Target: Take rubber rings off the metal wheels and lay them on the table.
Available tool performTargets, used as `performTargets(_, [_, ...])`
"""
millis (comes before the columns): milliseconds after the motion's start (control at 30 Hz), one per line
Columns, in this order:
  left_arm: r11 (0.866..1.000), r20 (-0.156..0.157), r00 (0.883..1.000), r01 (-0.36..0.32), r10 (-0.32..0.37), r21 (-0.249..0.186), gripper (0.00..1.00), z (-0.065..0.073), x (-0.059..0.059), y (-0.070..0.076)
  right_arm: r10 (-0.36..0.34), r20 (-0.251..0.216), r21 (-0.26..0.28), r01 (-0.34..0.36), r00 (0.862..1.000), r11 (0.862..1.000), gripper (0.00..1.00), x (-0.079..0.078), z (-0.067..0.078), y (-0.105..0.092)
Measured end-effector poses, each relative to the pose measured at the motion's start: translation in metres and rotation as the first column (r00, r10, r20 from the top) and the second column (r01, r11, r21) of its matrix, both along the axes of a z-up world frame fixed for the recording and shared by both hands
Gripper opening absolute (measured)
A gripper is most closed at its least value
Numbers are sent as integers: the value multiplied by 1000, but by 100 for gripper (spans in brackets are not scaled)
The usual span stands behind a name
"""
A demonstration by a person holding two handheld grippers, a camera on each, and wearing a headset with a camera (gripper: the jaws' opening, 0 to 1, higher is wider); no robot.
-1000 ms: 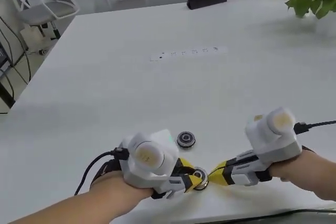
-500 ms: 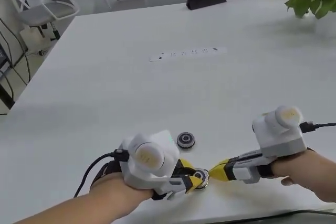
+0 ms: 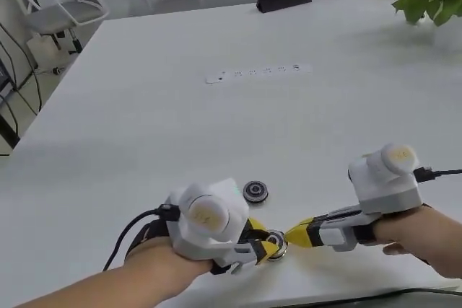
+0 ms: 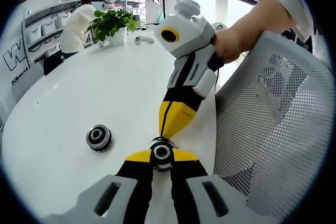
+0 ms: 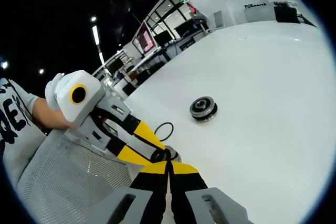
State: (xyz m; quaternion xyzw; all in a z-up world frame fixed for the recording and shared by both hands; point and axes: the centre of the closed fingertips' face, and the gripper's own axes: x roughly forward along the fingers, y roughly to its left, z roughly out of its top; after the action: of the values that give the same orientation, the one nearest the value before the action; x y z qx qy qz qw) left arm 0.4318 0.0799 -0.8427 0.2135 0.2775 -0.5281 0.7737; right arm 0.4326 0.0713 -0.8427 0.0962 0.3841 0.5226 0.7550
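Rubber ring (image 4: 152, 148) looks soft, stretchy: nip its outer edge. Your left gripper (image 3: 266, 248) fingers clamp the metal wheel (image 3: 275, 242); right gripper (image 3: 292, 236) fingers pinched shut at its 3 o'clock.

head view above the table (image 3: 216, 120); gripper views low, close, opposed, one wheel (image 4: 161, 153) in common

the desk (image 3: 216, 128) is smooth white with a soft sheen. the far wheel (image 3: 255, 192) and near wheel (image 4: 161, 152) show shiny metal inside matt black rubber rings (image 4: 90, 139). the left tongs (image 3: 267, 248) and right tongs (image 3: 294, 234) have matt pale plastic bodies and smooth yellow tips. the chair back (image 4: 273, 108) is open grey mesh.
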Motion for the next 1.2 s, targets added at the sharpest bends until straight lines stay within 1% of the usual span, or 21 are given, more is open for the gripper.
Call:
performTargets(300, [1000,-2,1000,-3,3,2,7,0,-1,0,25,19,-6,-25,1000,1000,0,-4,2,5])
performTargets(367, [1000,-4,1000,-1,1,2,7,0,-1,0,53,48,-20,-52,997,998,0,-6,3,7])
performTargets(500, [1000,-6,1000,2,-2,3,7,0,-1,-1,92,60,-20,-91,994,996,0,-11,4,13])
performTargets(533, [1000,-8,1000,4,-4,1,7,0,-1,-1,105,63,22,-106,993,994,0,-13,10,18])
performTargets(567, [1000,-5,1000,8,-8,2,7,0,-2,-2,91,72,30,-93,993,995,0,-9,13,20])
performTargets(600, [1000,-2,1000,8,-8,4,7,0,-2,-1,111,68,20,-112,992,994,0,-13,13,20])
performTargets(633, [1000,-4,1000,6,-6,2,7,0,-2,-1,123,94,-3,-123,988,992,0,-11,11,18])
performTargets(700, [1000,-4,1000,6,-6,0,7,0,-2,-1,117,90,7,-118,989,993,0,-11,11,18])
performTargets(800, [1000,-5,1000,4,-4,-1,7,0,-1,-1,119,98,-5,-119,988,993,0,-10,6,14])
performTargets(967, [1000,-7,1000,4,-4,-7,7,0,-2,-2,102,90,-9,-102,991,995,0,-7,3,9])
performTargets(1100, [1000,-16,1000,4,-4,-20,7,0,-2,-2,103,91,-10,-102,991,995,0,-8,2,8])
performTargets(1167, [999,-7,1000,19,-19,-31,8,0,-2,-2,105,97,-14,-105,990,994,0,-8,2,8])
performTargets(1200, [999,-11,1000,17,-17,-38,8,0,-2,-2,107,99,-18,-106,989,994,0,-7,1,8])
